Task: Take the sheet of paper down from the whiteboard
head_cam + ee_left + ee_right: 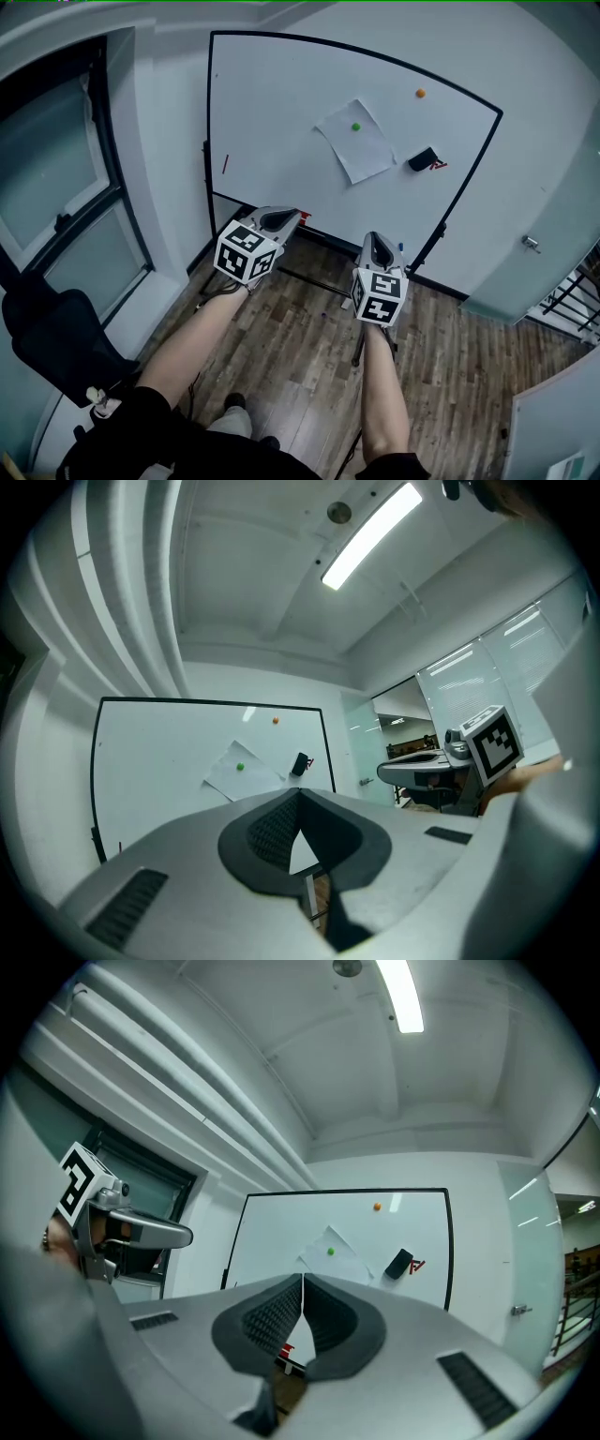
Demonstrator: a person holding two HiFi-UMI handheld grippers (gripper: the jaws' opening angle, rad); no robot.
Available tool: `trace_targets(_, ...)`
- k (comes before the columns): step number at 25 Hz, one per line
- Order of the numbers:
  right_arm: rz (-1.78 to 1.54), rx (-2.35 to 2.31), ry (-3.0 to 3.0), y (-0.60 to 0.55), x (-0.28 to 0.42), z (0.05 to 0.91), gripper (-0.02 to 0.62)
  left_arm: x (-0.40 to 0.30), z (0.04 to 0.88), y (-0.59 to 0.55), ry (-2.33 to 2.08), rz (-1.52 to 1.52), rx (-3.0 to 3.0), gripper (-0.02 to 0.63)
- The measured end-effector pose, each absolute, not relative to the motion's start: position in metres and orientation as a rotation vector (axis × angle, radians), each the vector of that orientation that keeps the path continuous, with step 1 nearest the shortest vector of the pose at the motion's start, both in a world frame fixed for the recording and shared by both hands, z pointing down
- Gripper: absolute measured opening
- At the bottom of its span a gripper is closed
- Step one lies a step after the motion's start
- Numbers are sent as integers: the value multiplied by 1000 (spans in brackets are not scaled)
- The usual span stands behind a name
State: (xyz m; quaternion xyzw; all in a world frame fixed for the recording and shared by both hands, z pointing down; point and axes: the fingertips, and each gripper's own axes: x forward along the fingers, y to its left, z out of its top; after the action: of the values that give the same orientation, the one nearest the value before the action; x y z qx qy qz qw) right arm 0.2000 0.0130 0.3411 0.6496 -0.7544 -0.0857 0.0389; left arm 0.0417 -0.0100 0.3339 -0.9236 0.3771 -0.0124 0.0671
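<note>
On the black-framed whiteboard (272, 94), a green dot (355, 127), probably a magnet, pins the white paper sheet (361, 150); left gripper (289, 217) and right gripper (378, 238) both clenched, empty.

Landmark: the whiteboard (281, 103), standing before a pale wall (525, 56). Left of it, a dark-framed window (56, 178) with a small handle on the sash. Below the whiteboard, a dark wood-plank floor (300, 347). Down and left of it, under the window, a black chair (56, 347). Right of it, a pale door (539, 272) with a metal handle (532, 244). Further right again, a black railing (574, 292). Above the whiteboard, a lit strip light (399, 997) on a white ceiling (309, 1044).
</note>
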Motion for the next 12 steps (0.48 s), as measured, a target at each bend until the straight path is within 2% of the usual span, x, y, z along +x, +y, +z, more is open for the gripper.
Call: trace_targets(12,-270,2039,-2258,-99,215,337,25,51,326,-135,1086,-23,-2789,21)
